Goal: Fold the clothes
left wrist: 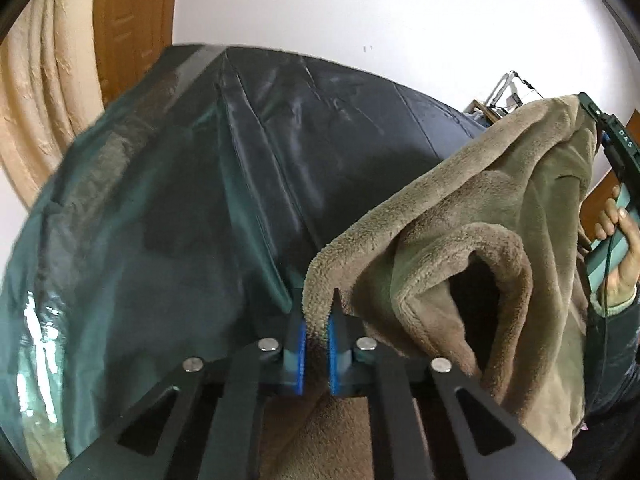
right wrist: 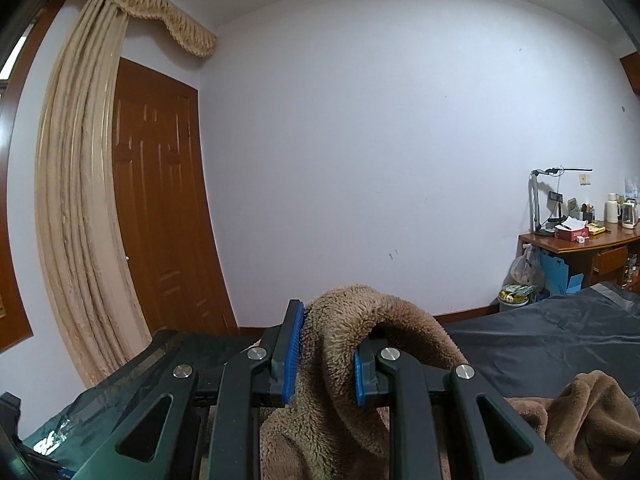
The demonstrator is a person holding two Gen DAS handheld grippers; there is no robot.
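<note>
The garment (left wrist: 472,232) is thick brown fleece, plush and matt, with a shaggy nap. Under it, the bed cover (left wrist: 200,200) is a thin dark green synthetic cloth, slick and glossy, creased, shining white at eight o'clock. The left tongs (left wrist: 316,340) are matt black plastic with ribbed blue pads (left wrist: 298,354) and polished metal rivets (left wrist: 269,345). The door (right wrist: 160,208) is varnished brown wood.
</note>
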